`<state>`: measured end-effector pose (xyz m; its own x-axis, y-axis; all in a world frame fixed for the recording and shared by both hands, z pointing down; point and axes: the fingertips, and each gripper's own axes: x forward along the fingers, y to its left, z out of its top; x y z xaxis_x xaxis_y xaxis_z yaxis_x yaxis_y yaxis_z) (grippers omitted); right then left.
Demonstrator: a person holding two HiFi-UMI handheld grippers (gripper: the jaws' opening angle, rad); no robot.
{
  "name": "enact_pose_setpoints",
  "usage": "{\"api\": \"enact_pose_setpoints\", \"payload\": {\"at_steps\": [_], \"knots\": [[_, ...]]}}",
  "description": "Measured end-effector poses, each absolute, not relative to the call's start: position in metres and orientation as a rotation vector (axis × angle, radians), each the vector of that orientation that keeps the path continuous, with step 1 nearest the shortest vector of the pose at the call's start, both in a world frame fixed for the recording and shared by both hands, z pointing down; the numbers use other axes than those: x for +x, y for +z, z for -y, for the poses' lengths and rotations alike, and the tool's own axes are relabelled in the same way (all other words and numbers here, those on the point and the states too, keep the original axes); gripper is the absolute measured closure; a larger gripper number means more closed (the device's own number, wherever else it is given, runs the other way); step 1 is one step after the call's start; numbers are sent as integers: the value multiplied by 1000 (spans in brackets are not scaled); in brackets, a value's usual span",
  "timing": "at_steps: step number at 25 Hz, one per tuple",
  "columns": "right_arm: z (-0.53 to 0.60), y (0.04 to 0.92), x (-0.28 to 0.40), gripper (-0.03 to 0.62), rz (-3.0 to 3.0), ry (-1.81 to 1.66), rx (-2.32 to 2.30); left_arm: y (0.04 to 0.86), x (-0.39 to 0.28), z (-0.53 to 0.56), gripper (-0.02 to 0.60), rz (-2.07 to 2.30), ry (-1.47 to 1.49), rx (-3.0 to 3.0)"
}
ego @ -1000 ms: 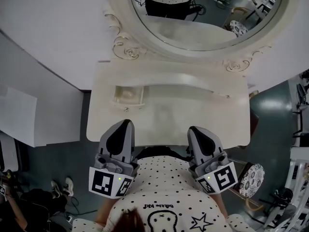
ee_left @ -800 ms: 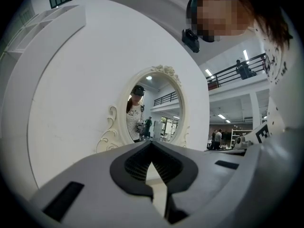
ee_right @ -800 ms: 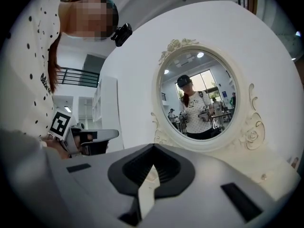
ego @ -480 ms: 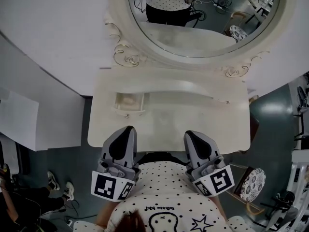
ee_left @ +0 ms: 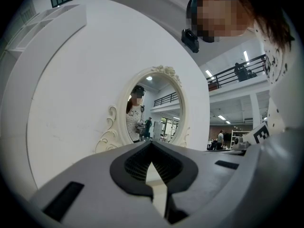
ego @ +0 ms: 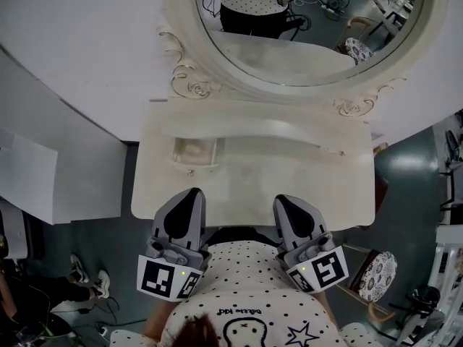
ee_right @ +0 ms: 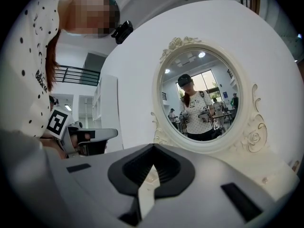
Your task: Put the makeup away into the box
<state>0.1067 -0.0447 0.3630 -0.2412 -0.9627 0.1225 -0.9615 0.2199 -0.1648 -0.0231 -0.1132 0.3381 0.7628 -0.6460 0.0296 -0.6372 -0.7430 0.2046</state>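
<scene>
Both level: left gripper (ego: 190,194), right gripper (ego: 284,199)

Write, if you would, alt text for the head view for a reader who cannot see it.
A person in a spotted shirt holds the left tongs and right tongs, both shut and empty, side by side at the near edge of a white dressing table. A small drawer stands open at its back left, below an ornate oval mirror.

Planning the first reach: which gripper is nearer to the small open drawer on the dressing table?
Left. In the head view the left gripper is directly in front of the open drawer, on the person's side; the right gripper is farther, off to the drawer's right.
</scene>
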Motion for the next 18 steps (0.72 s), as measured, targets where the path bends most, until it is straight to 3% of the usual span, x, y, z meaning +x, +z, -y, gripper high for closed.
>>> {"api": "enact_pose_setpoints", "payload": {"at_steps": [18], "knots": [[45, 359, 102, 589, -2464, -279, -1947, 336, -31, 112, 577, 1031, -72, 2749]]}}
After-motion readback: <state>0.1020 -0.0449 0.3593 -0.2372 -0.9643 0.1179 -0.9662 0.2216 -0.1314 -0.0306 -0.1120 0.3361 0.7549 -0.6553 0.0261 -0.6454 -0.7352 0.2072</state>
